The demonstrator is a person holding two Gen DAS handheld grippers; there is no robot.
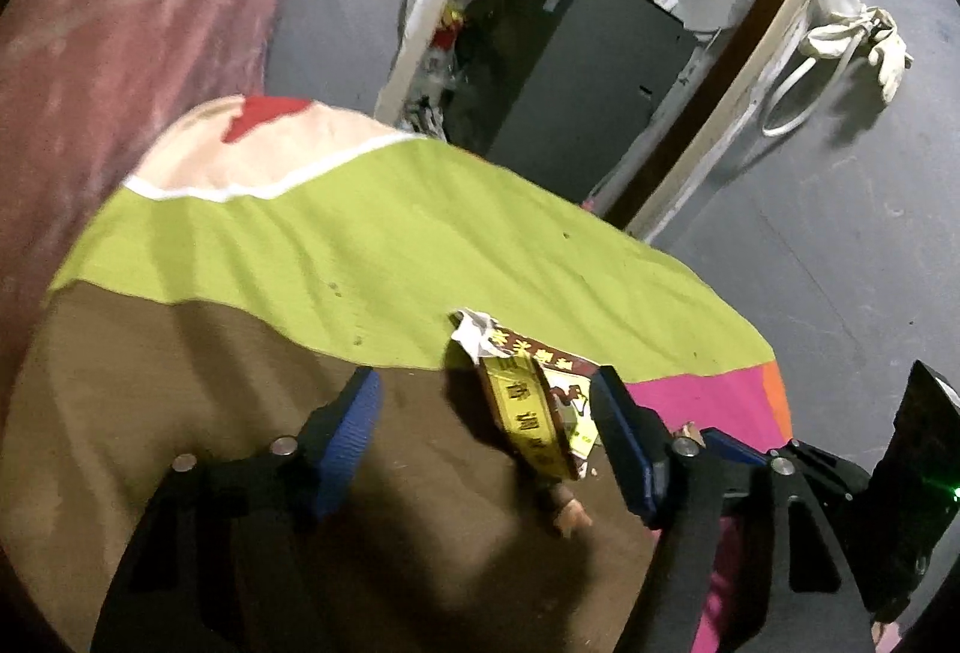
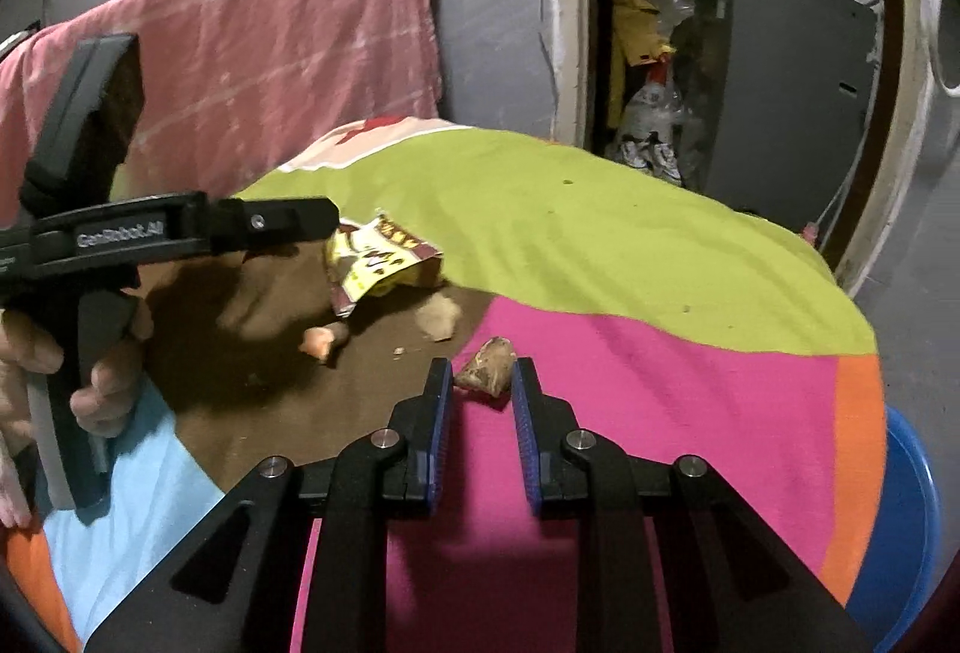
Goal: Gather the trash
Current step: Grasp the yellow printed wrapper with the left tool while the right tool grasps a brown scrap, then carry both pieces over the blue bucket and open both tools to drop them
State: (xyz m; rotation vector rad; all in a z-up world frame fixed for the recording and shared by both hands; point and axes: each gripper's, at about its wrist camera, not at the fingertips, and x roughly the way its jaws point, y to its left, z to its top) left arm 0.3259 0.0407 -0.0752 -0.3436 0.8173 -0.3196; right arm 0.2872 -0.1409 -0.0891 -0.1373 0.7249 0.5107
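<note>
A yellow and maroon snack wrapper (image 1: 528, 401) lies on the multicoloured tablecloth (image 1: 360, 245). My left gripper (image 1: 486, 401) is open, its jaws wide on either side of the wrapper, not touching it. The wrapper also shows in the right wrist view (image 2: 378, 263), with the left gripper (image 2: 288, 227) beside it. An orange scrap (image 2: 321, 340), a tan scrap (image 2: 438, 317) and a brown crumpled scrap (image 2: 489, 370) lie near it. My right gripper (image 2: 480, 377) is open, its tips on either side of the brown scrap. The orange scrap shows in the left wrist view (image 1: 570, 518).
A pink cloth (image 2: 252, 47) drapes over furniture behind the table. A doorway (image 2: 720, 53) with a dark cabinet and clutter lies beyond. A blue stool (image 2: 900, 521) stands at the table's right edge. White cloth and a cable (image 1: 840, 47) hang on the grey wall.
</note>
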